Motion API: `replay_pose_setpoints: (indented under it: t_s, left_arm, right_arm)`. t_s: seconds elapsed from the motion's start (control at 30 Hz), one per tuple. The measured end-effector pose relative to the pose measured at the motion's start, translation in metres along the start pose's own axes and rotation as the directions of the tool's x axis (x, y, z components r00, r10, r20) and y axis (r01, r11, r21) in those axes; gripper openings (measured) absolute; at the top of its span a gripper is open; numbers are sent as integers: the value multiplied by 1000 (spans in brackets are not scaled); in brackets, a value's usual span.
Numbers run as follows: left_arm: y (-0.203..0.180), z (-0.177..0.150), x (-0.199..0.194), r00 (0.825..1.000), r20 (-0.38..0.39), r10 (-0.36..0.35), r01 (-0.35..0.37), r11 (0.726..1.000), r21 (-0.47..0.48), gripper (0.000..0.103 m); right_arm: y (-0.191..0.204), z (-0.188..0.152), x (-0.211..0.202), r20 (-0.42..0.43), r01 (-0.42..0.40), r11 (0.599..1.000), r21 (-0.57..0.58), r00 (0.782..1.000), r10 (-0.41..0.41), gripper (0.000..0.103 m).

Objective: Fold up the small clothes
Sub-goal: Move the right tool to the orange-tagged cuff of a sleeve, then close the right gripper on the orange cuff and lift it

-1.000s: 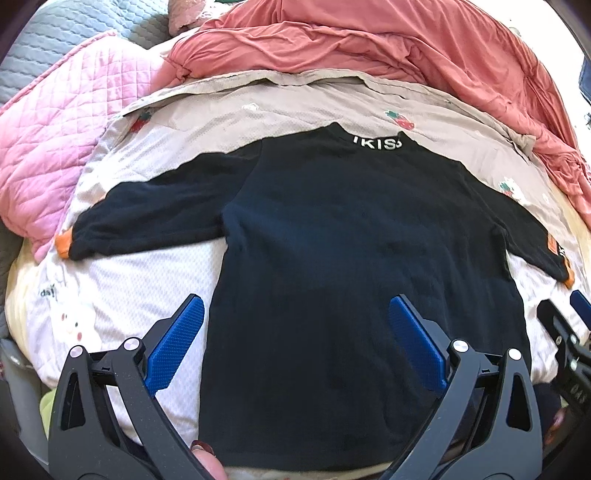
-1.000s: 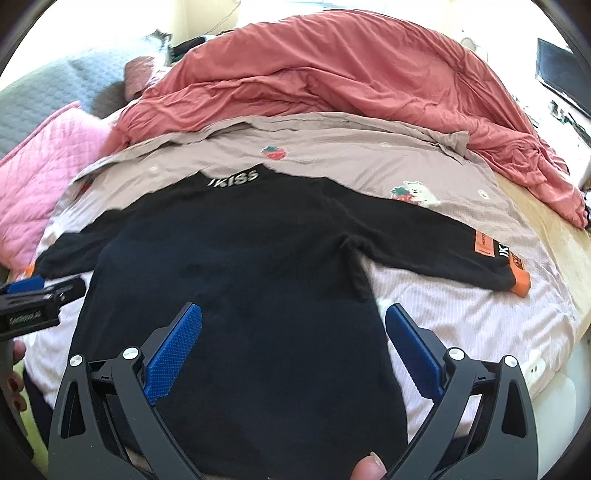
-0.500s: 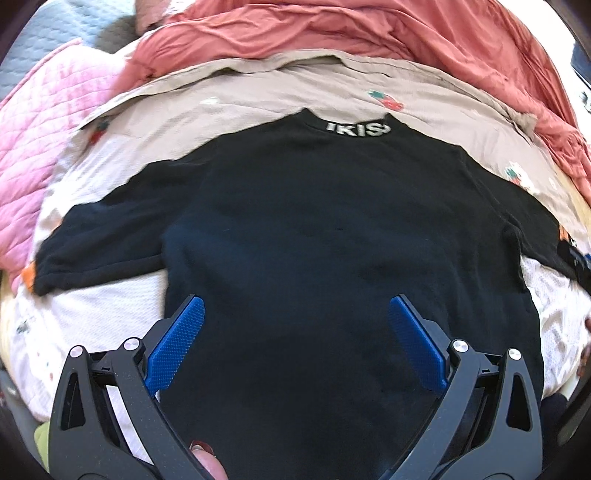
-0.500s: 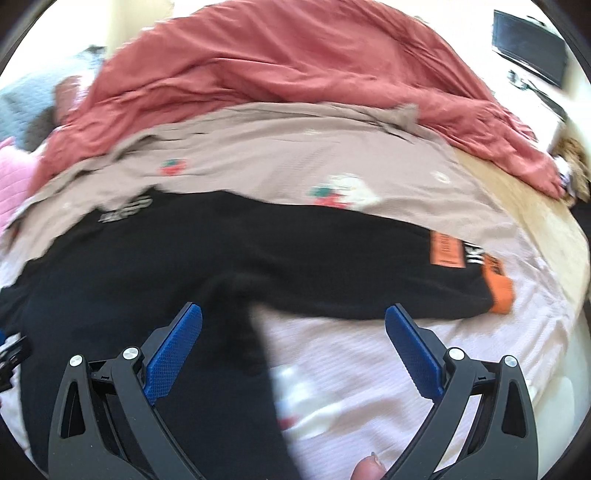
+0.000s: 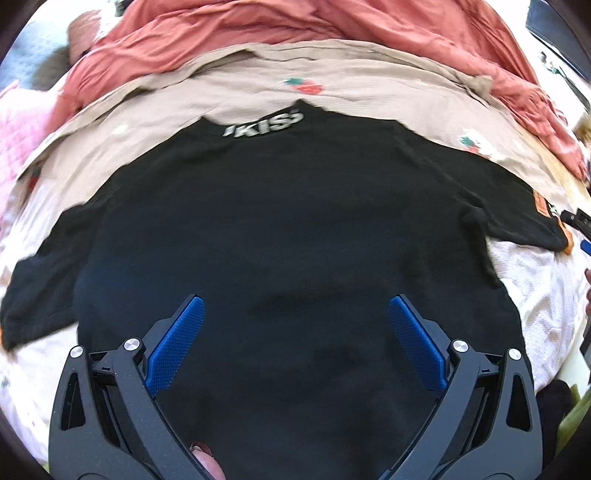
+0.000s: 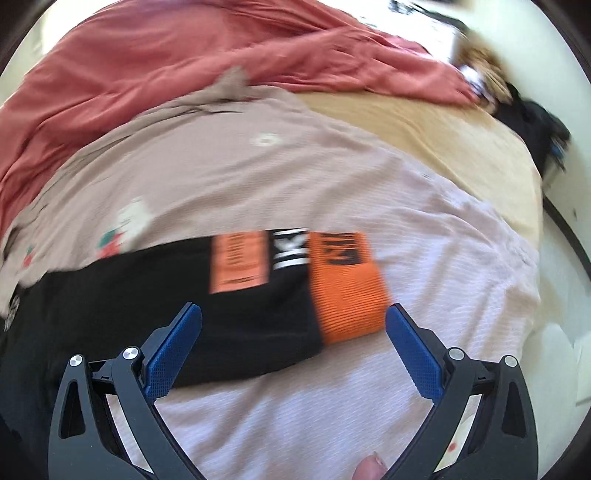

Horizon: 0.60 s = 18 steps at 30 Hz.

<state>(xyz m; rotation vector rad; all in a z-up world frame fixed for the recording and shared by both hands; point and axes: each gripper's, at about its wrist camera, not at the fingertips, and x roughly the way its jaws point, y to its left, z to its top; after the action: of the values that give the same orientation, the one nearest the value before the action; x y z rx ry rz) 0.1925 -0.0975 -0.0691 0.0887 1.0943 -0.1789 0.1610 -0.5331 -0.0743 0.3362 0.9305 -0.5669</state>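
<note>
A small black long-sleeved shirt (image 5: 288, 229) lies flat on the bed, with a white "KISS" print (image 5: 264, 125) at its collar on the far side. My left gripper (image 5: 293, 314) is open and empty above the lower body of the shirt. My right gripper (image 6: 293, 321) is open and empty just above the shirt's right sleeve (image 6: 184, 295). The sleeve's orange cuff (image 6: 347, 291) and orange patch (image 6: 238, 262) lie between the fingers. A tip of the right gripper shows at the right edge of the left wrist view (image 5: 576, 221).
The shirt rests on a beige and pale pink printed sheet (image 5: 369, 85) (image 6: 295, 406). A rumpled coral blanket (image 5: 332, 22) (image 6: 147, 59) lies behind it. A pink quilt (image 5: 14, 136) is at the far left. Tan bedding (image 6: 443, 140) and dark objects (image 6: 535, 125) lie to the right.
The right gripper has swung right, from over the shirt's body to over the right sleeve and its orange cuff. The left gripper has shifted right, towards the middle of the shirt. Both stayed open.
</note>
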Motion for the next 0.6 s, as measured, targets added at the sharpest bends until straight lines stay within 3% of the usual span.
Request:
replay_pose_setpoints:
  t_s: [0.23,0.37,0.43,0.5,0.6]
  left_arm:
    - [-42,12,15,998,-8,-59,59,995,82,94]
    - [-59,12,29,996,-30,-78,81,990,111,80]
    - [-63,9,36,995,-42,-90,95,988,119,72]
    - [-67,7,41,994,-55,-93,99,988,120,61]
    - [-69,2,45,993,-53,-104,110,986,126,54]
  right_arm:
    - [-21,11,28,-57,6,999,34,998,-4,99]
    - [-20,11,43,-84,-1,1000,31,996,4,96]
    - [-16,8,49,-90,-16,1000,22,996,18,71]
    - [-16,8,50,-72,-10,1000,7,997,10,67]
    - [-19,8,46,-46,-39,999,6,998,39,40]
